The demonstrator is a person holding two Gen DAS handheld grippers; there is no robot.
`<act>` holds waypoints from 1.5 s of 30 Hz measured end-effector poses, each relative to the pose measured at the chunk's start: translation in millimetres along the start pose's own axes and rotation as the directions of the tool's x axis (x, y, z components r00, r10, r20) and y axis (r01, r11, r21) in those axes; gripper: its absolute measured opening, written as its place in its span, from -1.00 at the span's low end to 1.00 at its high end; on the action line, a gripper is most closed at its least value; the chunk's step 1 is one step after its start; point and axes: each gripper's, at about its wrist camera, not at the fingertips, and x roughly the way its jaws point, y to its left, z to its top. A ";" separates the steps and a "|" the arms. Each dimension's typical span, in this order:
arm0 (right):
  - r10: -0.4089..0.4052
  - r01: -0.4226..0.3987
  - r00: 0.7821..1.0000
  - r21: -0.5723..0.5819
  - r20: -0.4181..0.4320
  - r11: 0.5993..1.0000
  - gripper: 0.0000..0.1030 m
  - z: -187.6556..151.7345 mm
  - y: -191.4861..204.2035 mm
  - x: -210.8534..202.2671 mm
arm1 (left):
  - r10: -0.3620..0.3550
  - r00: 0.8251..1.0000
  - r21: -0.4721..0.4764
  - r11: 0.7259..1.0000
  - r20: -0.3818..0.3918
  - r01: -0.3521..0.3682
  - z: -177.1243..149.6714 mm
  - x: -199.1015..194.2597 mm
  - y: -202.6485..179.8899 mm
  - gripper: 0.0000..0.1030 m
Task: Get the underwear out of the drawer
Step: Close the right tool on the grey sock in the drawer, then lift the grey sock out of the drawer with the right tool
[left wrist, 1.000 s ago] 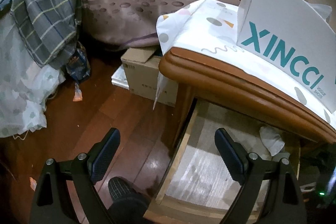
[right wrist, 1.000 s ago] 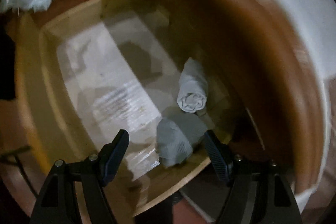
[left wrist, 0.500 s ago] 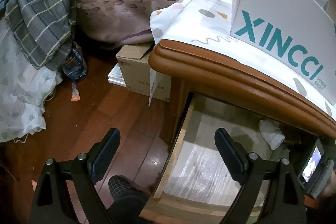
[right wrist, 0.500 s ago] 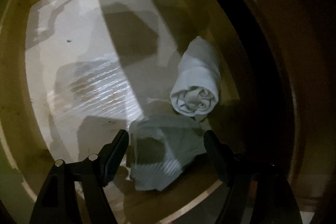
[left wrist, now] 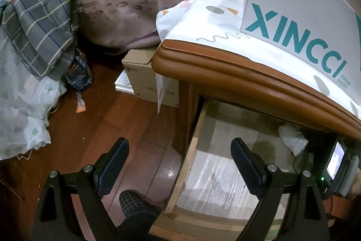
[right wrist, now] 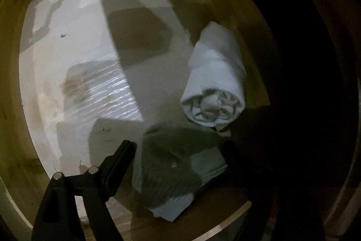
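Observation:
The wooden drawer (left wrist: 180, 175) stands pulled open under the cabinet top. In the right wrist view a grey folded underwear (right wrist: 171, 164) lies at the drawer's near corner, and a white rolled one (right wrist: 214, 78) lies just beyond it. My right gripper (right wrist: 178, 162) is open inside the drawer, its fingers on either side of the grey piece; the right finger is lost in shadow. The white roll also shows in the left wrist view (left wrist: 292, 139). My left gripper (left wrist: 178, 164) is open and empty, held above the drawer's left wall.
A white shoe box (left wrist: 300, 12) stands on a patterned cloth (left wrist: 203, 15) on the cabinet top. A cardboard box (left wrist: 146, 80) sits on the wooden floor beside the cabinet. Bedding and a plaid cloth (left wrist: 38, 22) hang at the left. My foot (left wrist: 133, 207) is below.
My right gripper has moved down into the drawer and closer to the grey underwear, which now lies between its fingers. The left gripper has shifted only slightly.

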 end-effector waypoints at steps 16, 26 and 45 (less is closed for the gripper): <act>-0.002 0.000 1.000 0.108 0.017 0.994 -0.05 -27.4 2.6 -15.6 | 0.005 1.000 0.015 1.000 0.008 -0.005 -0.8 -1.5 -2.0 0.75; 0.023 -0.034 0.998 0.169 0.064 0.985 -0.33 -30.7 15.2 -60.0 | -0.005 1.000 0.011 1.000 -0.022 0.006 0.3 5.0 -3.1 0.75; -0.107 -0.122 0.918 0.528 0.381 0.841 -0.33 -65.1 4.9 -192.3 | -0.001 0.999 0.052 0.999 -0.053 0.004 -9.8 18.9 -21.9 0.75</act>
